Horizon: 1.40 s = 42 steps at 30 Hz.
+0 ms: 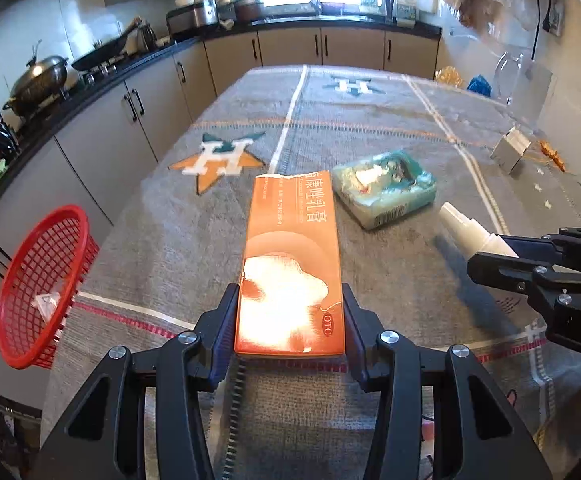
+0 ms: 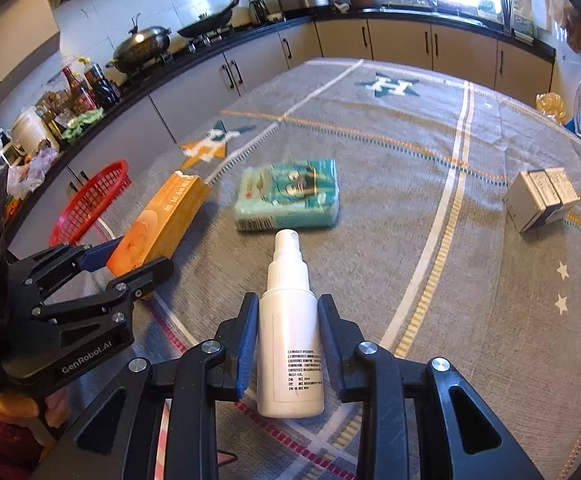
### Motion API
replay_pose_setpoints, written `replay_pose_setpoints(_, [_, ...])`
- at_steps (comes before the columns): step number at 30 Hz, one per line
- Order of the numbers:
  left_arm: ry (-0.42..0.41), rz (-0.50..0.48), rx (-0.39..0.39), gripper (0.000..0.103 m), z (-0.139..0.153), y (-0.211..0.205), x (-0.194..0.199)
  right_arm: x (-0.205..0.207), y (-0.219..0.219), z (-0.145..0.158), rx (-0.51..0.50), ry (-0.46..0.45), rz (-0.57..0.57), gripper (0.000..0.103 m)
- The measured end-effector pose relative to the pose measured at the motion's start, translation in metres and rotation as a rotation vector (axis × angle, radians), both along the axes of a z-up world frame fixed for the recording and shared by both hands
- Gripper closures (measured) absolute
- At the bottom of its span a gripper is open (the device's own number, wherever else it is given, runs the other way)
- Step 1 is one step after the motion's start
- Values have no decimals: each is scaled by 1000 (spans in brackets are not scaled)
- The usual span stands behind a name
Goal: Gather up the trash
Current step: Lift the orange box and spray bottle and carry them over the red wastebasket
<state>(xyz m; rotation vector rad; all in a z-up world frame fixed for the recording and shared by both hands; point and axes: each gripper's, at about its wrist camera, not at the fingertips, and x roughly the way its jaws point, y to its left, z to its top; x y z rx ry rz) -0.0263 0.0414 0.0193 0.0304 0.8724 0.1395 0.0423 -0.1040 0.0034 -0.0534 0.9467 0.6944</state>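
My left gripper (image 1: 290,320) is shut on the near end of a long orange medicine box (image 1: 292,264), which points away over the grey tablecloth. From the right wrist view the same orange box (image 2: 162,220) sits in the left gripper (image 2: 126,260) at the left. My right gripper (image 2: 288,336) is shut on a white spray bottle (image 2: 288,336), nozzle pointing away. The bottle (image 1: 470,232) and right gripper (image 1: 502,258) show at the right edge of the left wrist view. A teal tissue pack (image 2: 288,196) lies on the cloth beyond both, untouched.
A red mesh basket (image 1: 40,288) hangs off the table's left edge, with a small white piece inside. A small grey box (image 2: 540,200) lies at the right. Kitchen counters with a wok (image 2: 142,46) and bottles run along the left and far sides.
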Motion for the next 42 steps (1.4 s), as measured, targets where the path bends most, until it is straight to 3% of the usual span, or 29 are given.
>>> replay_pose_setpoints(5, [-58,5,29,57,13,-3,-10,-2,-4,8,41,-21,-2,70])
replay_pose_setpoints(17, [-90,7,43,57,21,1,-23,-3,0,8,55,-13,-6,70])
replay_pose_setpoints(30, [-121,18,7,57,33,19,-41,-24,-3,23,129,18,-52,70])
replay_pose_setpoints(42, [-172,72,-39,57,47,57,-61,-45,34,50,143,7,-7,70])
